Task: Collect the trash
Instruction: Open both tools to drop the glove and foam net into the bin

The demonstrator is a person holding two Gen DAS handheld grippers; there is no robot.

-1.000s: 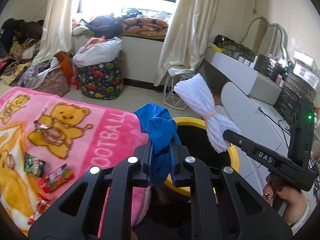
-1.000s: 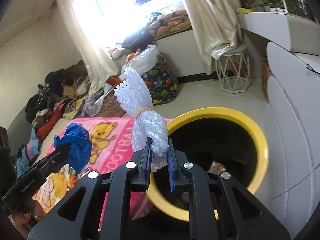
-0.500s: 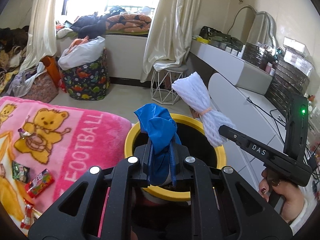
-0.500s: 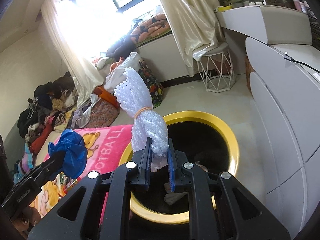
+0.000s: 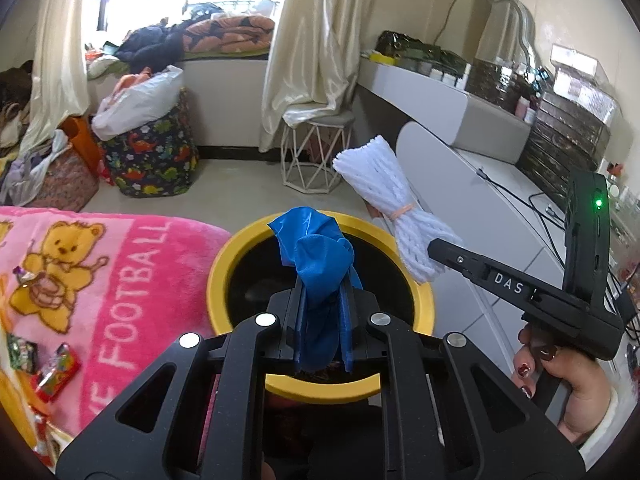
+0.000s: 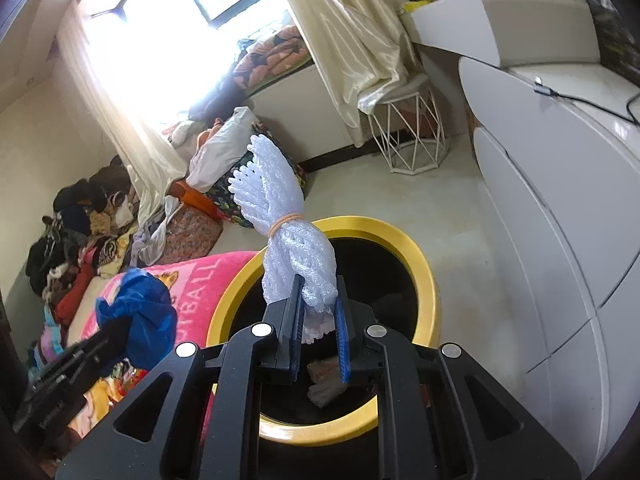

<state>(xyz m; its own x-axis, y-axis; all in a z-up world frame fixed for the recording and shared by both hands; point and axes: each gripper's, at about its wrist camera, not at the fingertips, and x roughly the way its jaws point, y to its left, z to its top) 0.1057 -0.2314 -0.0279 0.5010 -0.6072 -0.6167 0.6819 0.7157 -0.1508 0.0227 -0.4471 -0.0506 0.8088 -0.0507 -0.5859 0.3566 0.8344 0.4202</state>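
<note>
Standing on pale floor beside a pink blanket (image 5: 120, 272), the yellow bin (image 5: 224, 272) gapes; left gripper (image 5: 322, 328) clamps blue wad (image 5: 316, 256), right gripper (image 6: 318, 320) clamps white netting (image 6: 280, 216).

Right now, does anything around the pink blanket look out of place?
Yes: candy wrappers lie scattered on the blanket's left edge, litter not yet in the yellow bin beside it.

Bright daylight pours through a wide window (image 5: 192, 0) framed by cream curtains (image 5: 316, 52). Heaped bedding lies on the window ledge (image 5: 224, 36). A white wire stool (image 5: 316, 152) stands on the pale floor (image 5: 240, 184) beside a white counter (image 5: 440, 100) and rounded white cabinets (image 6: 560, 200).
</note>
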